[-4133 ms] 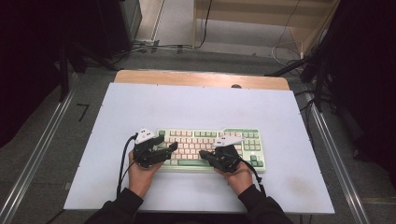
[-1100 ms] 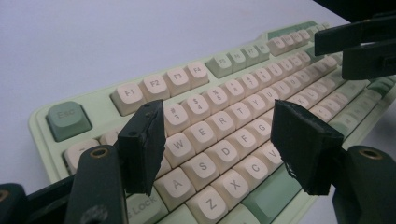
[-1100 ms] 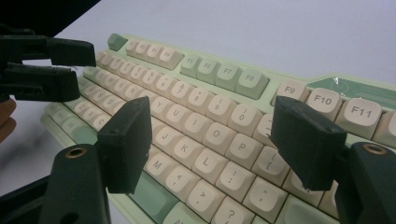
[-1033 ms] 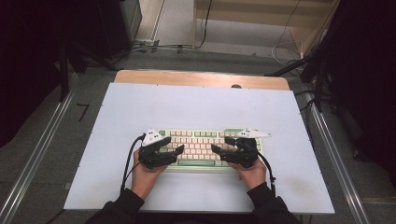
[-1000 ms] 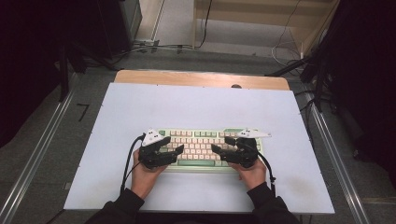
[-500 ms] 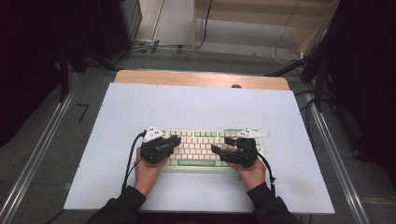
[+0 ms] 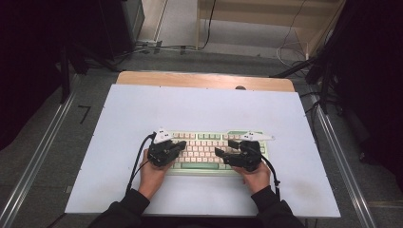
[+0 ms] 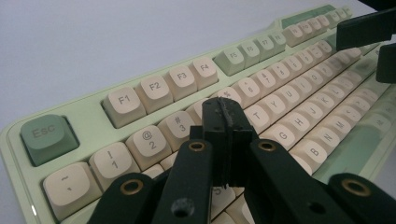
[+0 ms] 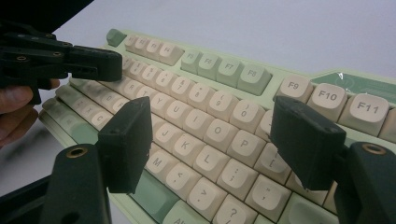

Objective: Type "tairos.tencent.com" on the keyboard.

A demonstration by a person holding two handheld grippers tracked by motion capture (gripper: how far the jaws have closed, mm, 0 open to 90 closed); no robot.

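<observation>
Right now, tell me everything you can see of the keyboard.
The keyboard lies flat on the white table, near the person's edge. Pale green case, cream keycaps, green Esc, function and bottom-row keys; it looks like plastic. The shut left gripper hovers over the number row; whether it touches is unclear. The open right gripper hangs above the letters.
</observation>
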